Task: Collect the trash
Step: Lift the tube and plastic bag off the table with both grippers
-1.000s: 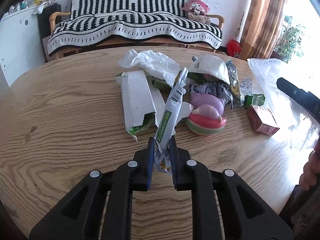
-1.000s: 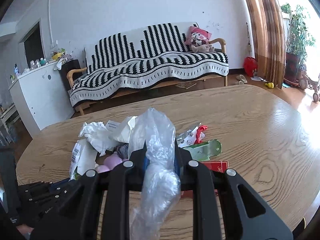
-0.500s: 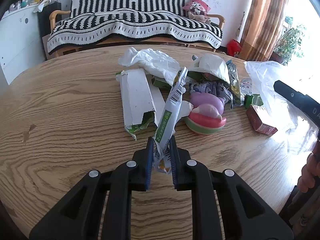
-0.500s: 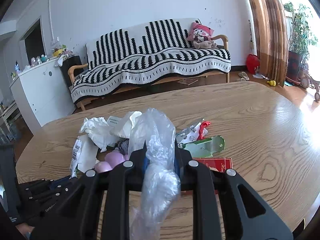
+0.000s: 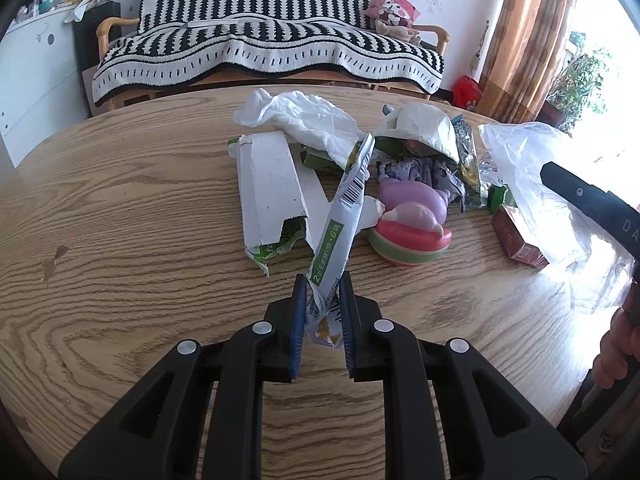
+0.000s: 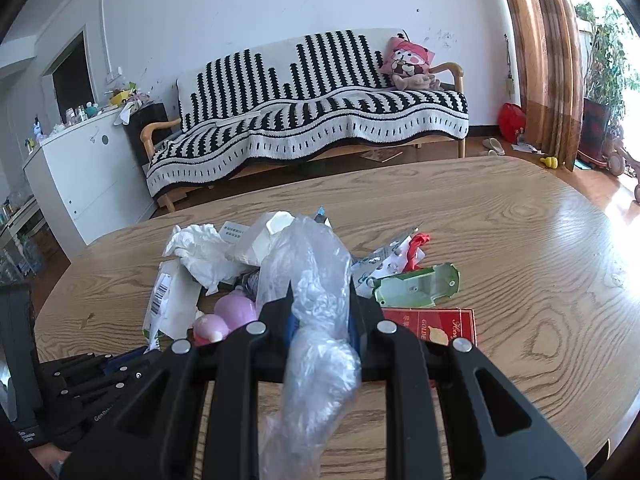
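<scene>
The left tongs [image 5: 322, 312] are clenched on a long wrapper [image 5: 342, 224] with a bar code, in the middle of the left view. The wrapper sticks up and hides part of the trash pile behind it. In that pile lie a torn white box [image 5: 268, 184], a white tissue [image 5: 304, 116], a purple toy [image 5: 412, 196] and a pink ball [image 5: 408, 236]. A red box [image 5: 516, 236] lies at the right, partly under a clear bag [image 5: 532, 176].

The right tongs [image 6: 320, 304] are clenched on that clear bag [image 6: 316, 312]. In the right view the bag fills the middle and blocks much of the pile. Only this view shows a green plastic piece [image 6: 416, 284] beside the red box [image 6: 436, 324]. The left tongs show at its lower left.

Only the left view shows a hand [image 5: 616, 340], at the right edge.

Everything sits on a wooden table [image 5: 120, 220]. Behind it stands a sofa [image 6: 312, 112] with a striped black and white cover, and a curtain [image 6: 540, 60] hangs at the upper right.
</scene>
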`<state>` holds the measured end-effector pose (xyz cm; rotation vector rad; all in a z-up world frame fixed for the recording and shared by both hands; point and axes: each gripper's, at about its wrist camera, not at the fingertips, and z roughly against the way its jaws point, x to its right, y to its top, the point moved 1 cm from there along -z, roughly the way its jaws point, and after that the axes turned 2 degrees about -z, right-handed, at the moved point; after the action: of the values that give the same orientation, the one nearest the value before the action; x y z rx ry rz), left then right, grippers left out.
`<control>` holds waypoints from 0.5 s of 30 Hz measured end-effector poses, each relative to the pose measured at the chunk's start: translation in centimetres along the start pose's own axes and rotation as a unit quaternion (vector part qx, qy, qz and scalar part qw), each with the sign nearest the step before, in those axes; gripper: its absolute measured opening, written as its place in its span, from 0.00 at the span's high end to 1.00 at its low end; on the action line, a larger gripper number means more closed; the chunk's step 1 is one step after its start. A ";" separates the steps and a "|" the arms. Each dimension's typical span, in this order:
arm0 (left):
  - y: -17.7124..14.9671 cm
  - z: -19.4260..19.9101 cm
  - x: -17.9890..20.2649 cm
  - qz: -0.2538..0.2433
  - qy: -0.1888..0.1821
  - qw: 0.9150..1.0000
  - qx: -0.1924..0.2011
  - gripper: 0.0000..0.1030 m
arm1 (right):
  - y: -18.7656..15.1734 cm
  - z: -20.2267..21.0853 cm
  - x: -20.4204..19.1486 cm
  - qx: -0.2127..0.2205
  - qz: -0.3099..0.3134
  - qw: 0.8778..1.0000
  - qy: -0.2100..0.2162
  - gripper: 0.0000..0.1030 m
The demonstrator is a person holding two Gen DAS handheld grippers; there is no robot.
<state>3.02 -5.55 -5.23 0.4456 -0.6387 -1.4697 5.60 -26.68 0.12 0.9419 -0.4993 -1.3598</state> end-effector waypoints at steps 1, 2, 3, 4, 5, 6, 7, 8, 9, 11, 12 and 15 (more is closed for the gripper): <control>0.0 0.0 0.0 0.001 -0.001 1.000 -0.001 0.86 | 0.0 0.0 0.0 -0.002 0.000 1.000 0.001 0.81; 0.0 0.0 0.0 0.001 -0.001 1.000 -0.001 0.86 | -0.1 -0.1 -0.1 -0.003 0.001 1.000 0.002 0.81; 0.0 0.0 0.0 0.002 -0.001 1.000 -0.001 0.86 | -0.1 -0.1 -0.1 -0.004 0.001 1.000 0.003 0.81; 0.0 0.0 0.1 0.001 -0.001 1.000 -0.001 0.86 | -0.1 -0.1 -0.1 -0.004 0.002 1.000 0.004 0.81; 0.0 0.0 0.0 0.001 0.000 1.000 -0.001 0.86 | -0.1 -0.2 -0.1 -0.005 0.002 1.000 0.005 0.81; 0.0 0.0 0.1 0.002 0.000 1.000 -0.001 0.86 | -0.1 -0.2 -0.2 -0.006 0.003 1.000 0.005 0.81; -0.1 0.0 0.0 0.002 -0.001 1.000 -0.001 0.86 | -0.1 -0.2 -0.2 -0.007 0.004 1.000 0.006 0.81; -0.1 0.0 0.0 0.003 -0.001 1.000 -0.001 0.86 | -0.1 -0.2 -0.1 -0.008 0.004 1.000 0.006 0.81; -0.1 0.0 0.0 0.004 -0.001 1.000 -0.001 0.86 | -0.2 -0.3 0.0 -0.008 0.004 1.000 0.006 0.81; -0.1 0.0 0.0 0.004 -0.001 1.000 -0.002 0.86 | -0.2 -0.3 0.0 -0.009 0.004 1.000 0.006 0.81; -0.1 0.0 0.0 0.004 -0.002 1.000 -0.002 0.86 | -0.2 -0.3 0.0 -0.010 0.004 1.000 0.007 0.81; 0.0 0.0 0.0 0.004 -0.003 1.000 -0.002 0.86 | -0.3 -0.6 -0.1 -0.018 0.005 1.000 0.012 0.81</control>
<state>3.01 -5.52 -5.28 0.4353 -0.6411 -1.4659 5.83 -26.39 -0.45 0.9252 -0.4584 -1.3432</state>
